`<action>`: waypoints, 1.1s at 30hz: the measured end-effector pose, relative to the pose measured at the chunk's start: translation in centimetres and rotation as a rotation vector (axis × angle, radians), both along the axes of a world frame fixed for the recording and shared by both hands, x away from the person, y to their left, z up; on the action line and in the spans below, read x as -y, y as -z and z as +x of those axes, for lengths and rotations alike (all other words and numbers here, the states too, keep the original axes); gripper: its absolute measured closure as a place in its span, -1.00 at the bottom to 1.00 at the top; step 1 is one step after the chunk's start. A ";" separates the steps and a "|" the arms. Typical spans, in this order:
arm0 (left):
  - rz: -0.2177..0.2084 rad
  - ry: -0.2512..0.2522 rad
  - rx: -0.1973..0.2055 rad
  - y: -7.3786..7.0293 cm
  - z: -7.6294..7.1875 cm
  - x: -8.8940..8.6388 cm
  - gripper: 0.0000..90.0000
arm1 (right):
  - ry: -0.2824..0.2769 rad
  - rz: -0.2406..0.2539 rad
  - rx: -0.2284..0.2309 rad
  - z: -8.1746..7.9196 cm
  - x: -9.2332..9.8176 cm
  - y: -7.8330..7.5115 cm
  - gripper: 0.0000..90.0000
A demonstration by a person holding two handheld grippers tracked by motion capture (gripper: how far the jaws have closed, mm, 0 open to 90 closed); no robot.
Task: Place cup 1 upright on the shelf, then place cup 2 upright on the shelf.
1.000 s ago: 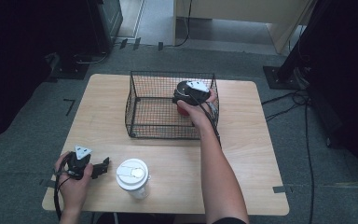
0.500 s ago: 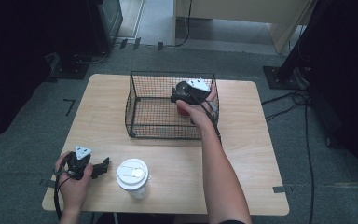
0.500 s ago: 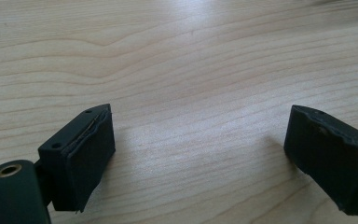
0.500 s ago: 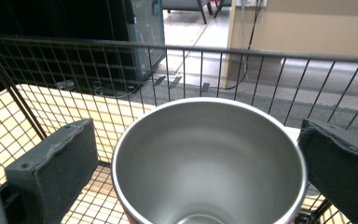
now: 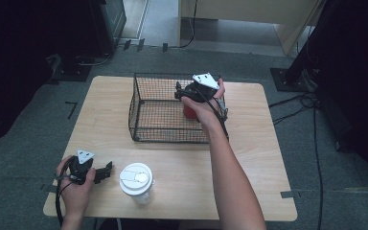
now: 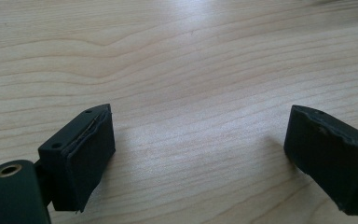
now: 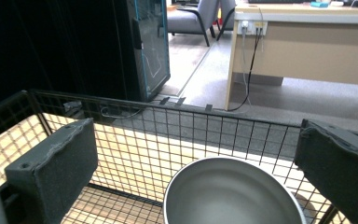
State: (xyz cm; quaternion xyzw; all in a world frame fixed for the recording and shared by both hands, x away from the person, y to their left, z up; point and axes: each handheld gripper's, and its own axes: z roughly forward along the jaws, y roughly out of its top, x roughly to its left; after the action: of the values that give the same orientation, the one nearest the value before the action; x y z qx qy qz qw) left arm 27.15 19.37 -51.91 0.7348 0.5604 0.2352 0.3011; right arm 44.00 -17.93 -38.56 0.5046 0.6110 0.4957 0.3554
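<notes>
Right arm: the forearm reaches forward from the bottom of the high view, the hand holding the right claw (image 5: 191, 93) over the right part of the basket (image 5: 139, 108), its grey plate facing up.
Right claw: jaws wide apart with nothing between the pads; in the right gripper view the claw (image 7: 196, 172) sits just above the bowl (image 7: 233, 193), one pad on each side of it and clear of the rim.
Left hand: low at the near left corner of the tabletop (image 5: 249, 163), holding the left claw (image 5: 104, 171), which points right toward the cup (image 5: 136, 182).
Left claw: jaws spread wide, empty; the left gripper view shows the claw (image 6: 200, 154) close over bare wood, but I cannot tell whether the pads touch it.
Tabletop: pale wood with visible grain, rounded corners.
Room: grey carpet, cables trailing on the floor, a dark cabinet (image 7: 144, 46) and a light wooden desk (image 7: 303, 42) beyond the far edge.
Basket: black wire mesh, rectangular, open top, standing at the middle of the far half of the tabletop.
Bowl: round, grey metal inside and red outside, standing upright in the basket by its right wall (image 5: 189, 111).
Cup: white with a white lid, upright near the front edge, just beside the left claw.
</notes>
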 end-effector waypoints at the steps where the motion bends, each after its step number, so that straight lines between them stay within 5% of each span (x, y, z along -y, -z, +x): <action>1: -0.001 0.000 0.000 0.0 0.0 0.0 -0.79 | -0.008 0.005 0.006 -0.3 0.0 -0.3 -1.00; 11: -0.001 -0.001 0.001 0.0 0.0 0.0 -0.79 | -0.060 0.007 0.040 -3.9 0.6 -1.3 -1.00; 23: -0.002 -0.002 0.001 0.0 0.0 0.0 -0.79 | -0.092 -0.010 0.036 -8.1 1.1 -0.1 -1.00; 33: -0.002 -0.001 0.000 0.0 0.0 0.0 -0.79 | -0.178 -0.018 0.021 -12.4 0.0 1.6 -1.00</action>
State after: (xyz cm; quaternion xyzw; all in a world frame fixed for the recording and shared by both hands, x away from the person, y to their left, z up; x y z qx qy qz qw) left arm 27.15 19.36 -51.91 0.7341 0.5611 0.2351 0.3016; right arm 31.59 -17.90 -40.15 0.4398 0.6542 0.5250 0.3208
